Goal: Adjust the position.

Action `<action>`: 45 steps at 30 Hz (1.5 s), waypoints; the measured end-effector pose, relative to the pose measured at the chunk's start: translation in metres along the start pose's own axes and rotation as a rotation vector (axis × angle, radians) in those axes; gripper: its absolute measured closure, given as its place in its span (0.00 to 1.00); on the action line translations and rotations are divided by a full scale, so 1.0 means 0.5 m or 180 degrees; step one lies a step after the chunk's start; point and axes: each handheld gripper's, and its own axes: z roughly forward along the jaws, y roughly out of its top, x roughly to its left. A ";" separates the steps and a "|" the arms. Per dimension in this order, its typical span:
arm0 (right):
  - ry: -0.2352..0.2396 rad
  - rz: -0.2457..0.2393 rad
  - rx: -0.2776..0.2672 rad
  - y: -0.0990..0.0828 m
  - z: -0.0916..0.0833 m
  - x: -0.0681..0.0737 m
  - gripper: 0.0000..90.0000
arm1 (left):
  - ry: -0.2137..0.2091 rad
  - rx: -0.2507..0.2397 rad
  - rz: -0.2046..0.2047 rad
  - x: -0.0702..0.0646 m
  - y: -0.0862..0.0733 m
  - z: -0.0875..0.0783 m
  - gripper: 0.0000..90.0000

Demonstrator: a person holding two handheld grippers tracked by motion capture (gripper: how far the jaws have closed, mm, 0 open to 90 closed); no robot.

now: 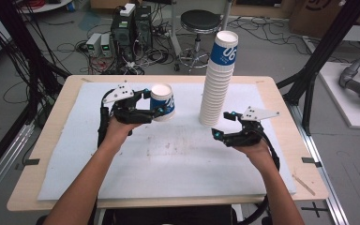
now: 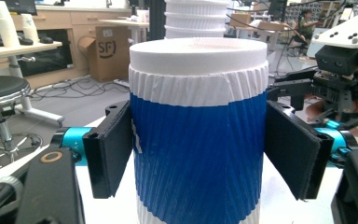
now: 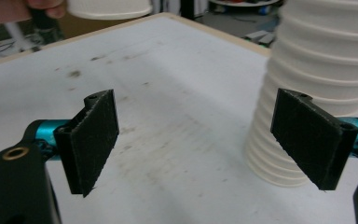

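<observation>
Nearest us, our left gripper (image 2: 198, 154) has its black fingers (image 2: 109, 149) closed on the blue-and-white ribbed paper cup (image 2: 198, 140), held upside down over the white-covered worktop (image 1: 178, 154). Too hard a squeeze could crumple its thin wall. Our right gripper (image 3: 200, 140) stands wide and empty just beside the tall stack of white paper cups (image 1: 218, 84); we judge a careless nudge would topple it.

Top cup of the stack (image 1: 224, 48) reads "06", white on blue. The cardboard box (image 2: 106, 50) reads "SF".
</observation>
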 end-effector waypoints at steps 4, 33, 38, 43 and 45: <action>0.0098 -0.0121 -0.0004 0.001 0.011 0.020 0.17 | -0.0012 0.0054 0.0029 -0.010 -0.006 0.010 0.30; 0.0475 -0.0057 -0.0183 0.042 0.118 0.083 0.18 | -0.0475 0.0044 -0.0048 -0.089 -0.018 0.102 0.30; 0.0377 -0.0244 -0.0101 0.045 0.108 0.082 0.30 | -0.0522 0.0094 -0.0087 -0.086 -0.020 0.102 0.30; 0.0394 -0.0370 0.0014 0.047 0.099 0.077 0.34 | -0.0538 0.0188 -0.0041 -0.087 -0.018 0.105 0.25; 0.0400 -0.0435 0.0087 0.048 0.098 0.075 0.34 | -0.0527 0.0252 0.0008 -0.086 -0.006 0.105 0.19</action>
